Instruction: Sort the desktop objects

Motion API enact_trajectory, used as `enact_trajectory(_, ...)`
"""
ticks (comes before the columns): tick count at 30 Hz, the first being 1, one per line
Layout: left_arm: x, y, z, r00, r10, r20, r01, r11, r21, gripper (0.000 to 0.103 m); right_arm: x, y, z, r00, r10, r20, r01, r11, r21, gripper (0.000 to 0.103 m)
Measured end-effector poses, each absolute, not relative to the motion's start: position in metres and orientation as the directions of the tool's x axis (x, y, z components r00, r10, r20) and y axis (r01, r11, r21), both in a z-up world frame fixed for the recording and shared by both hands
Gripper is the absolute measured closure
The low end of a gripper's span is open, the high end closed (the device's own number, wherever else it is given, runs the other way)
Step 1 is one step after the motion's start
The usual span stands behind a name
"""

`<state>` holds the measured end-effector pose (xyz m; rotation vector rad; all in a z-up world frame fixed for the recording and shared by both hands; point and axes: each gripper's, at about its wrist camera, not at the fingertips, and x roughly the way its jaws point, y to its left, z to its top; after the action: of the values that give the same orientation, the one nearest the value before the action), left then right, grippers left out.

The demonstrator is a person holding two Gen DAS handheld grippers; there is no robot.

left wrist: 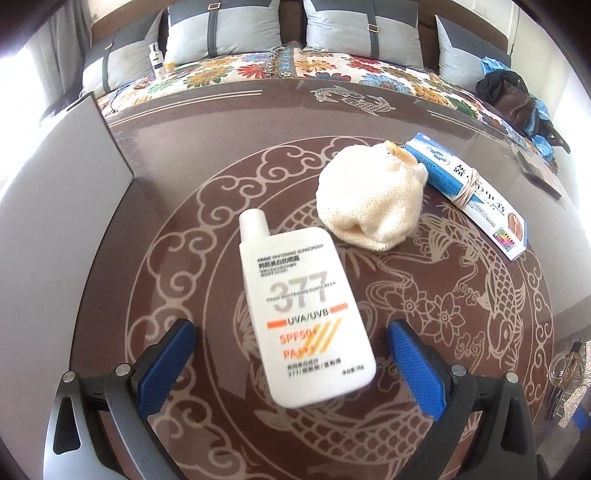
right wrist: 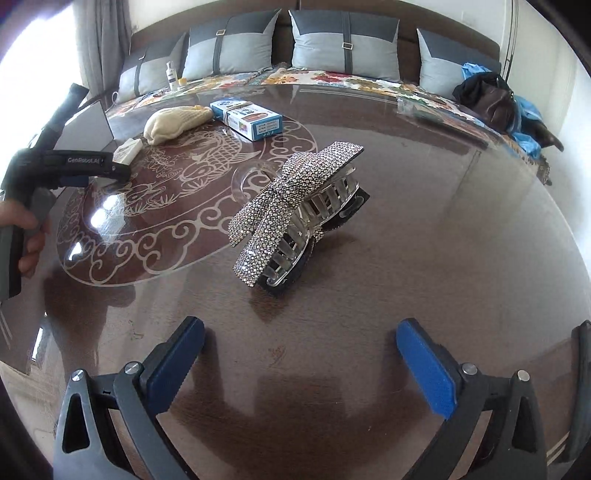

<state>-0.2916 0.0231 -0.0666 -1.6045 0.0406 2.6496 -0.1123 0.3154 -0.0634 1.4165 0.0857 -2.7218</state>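
Observation:
A white sunscreen bottle [left wrist: 301, 306] lies flat on the brown patterned table, its lower end between the open fingers of my left gripper [left wrist: 290, 365], not gripped. Behind it lie a cream knitted pouch [left wrist: 371, 195] and a blue-and-white box [left wrist: 469, 192] bound with a rubber band. My right gripper [right wrist: 299, 362] is open and empty, a short way in front of a rhinestone bow hair claw [right wrist: 295, 206] standing on the table. In the right wrist view the pouch [right wrist: 173, 120], the box [right wrist: 247, 116] and the sunscreen bottle [right wrist: 127, 149] lie far left, by the left gripper's body [right wrist: 66, 166].
A grey laptop lid [left wrist: 66, 147] stands at the table's left. A sofa with grey cushions [left wrist: 221, 33] and a floral cover runs behind the table, with a small bottle [left wrist: 157, 61] on it and a dark bag [right wrist: 487, 99] at the right end.

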Motion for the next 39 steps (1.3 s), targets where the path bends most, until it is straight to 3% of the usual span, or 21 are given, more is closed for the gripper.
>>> enact_trajectory(2, -0.301, 0.025, -0.066, -0.445, 0.041, -0.895, -0.095, -0.995, 0.001, 0.0, -0.113, 0.315, -0.063, -0.572, -0.038, -0.819, 0.089, -0.996, -0.016, 0.0)
enact_trajectory(3, -0.301, 0.024, -0.063, -0.463, 0.046, -0.885, -0.101, -0.995, 0.002, 0.011, -0.112, 0.315, -0.063, -0.572, -0.038, -0.819, 0.089, -0.996, -0.016, 0.0)
enact_trajectory(4, -0.298, 0.023, -0.06, -0.493, 0.051, -0.868, -0.107, -0.994, 0.003, 0.038, -0.113, 0.315, -0.063, -0.572, -0.038, -0.819, 0.089, -0.996, -0.016, 0.0)
enact_trajectory(6, -0.294, 0.019, -0.056, -0.516, 0.059, -0.854, -0.11, -0.994, -0.002, 0.052, -0.113, 0.315, -0.063, -0.572, -0.038, -0.819, 0.089, -0.996, -0.016, 0.0)
enact_trajectory(10, -0.266, 0.016, -0.056, -0.536, 0.073, -0.841, -0.127, -0.992, -0.006, 0.052, -0.113, 0.315, -0.063, -0.572, -0.038, -0.82, 0.089, -0.996, -0.015, 0.0)
enact_trajectory(18, -0.148, 0.016, -0.057, -0.586, 0.067, -0.808, -0.101, -0.995, -0.009, 0.052, -0.113, 0.315, -0.063, -0.572, -0.037, -0.819, 0.087, -0.996, -0.016, 0.0)
enact_trajectory(23, -0.124, 0.012, -0.058, -0.612, 0.054, -0.789, -0.079, -0.997, -0.007, 0.048, -0.113, 0.315, -0.063, -0.572, -0.037, -0.819, 0.087, -0.996, -0.016, 0.0)
enact_trajectory(24, -0.126, 0.013, -0.059, -0.604, 0.068, -0.794, -0.092, -0.996, -0.015, 0.036, -0.113, 0.315, -0.063, -0.572, -0.035, -0.819, 0.087, -0.996, -0.018, 0.0)
enact_trajectory(25, -0.128, 0.015, -0.06, -0.592, 0.081, -0.802, -0.112, -0.994, -0.017, 0.018, -0.113, 0.315, -0.063, -0.573, -0.035, -0.819, 0.087, -0.996, -0.018, 0.0)
enact_trajectory(27, -0.132, 0.023, -0.066, -0.564, 0.077, -0.822, -0.143, -0.99, 0.006, 0.001, -0.113, 0.315, -0.063, -0.573, -0.035, -0.819, 0.087, -0.996, -0.018, 0.0)
enact_trajectory(39, -0.131, 0.021, -0.068, -0.567, 0.081, -0.82, -0.136, -0.991, -0.004, 0.0, -0.113, 0.315, -0.063, -0.573, -0.034, -0.819, 0.084, -0.996, -0.018, 0.0)
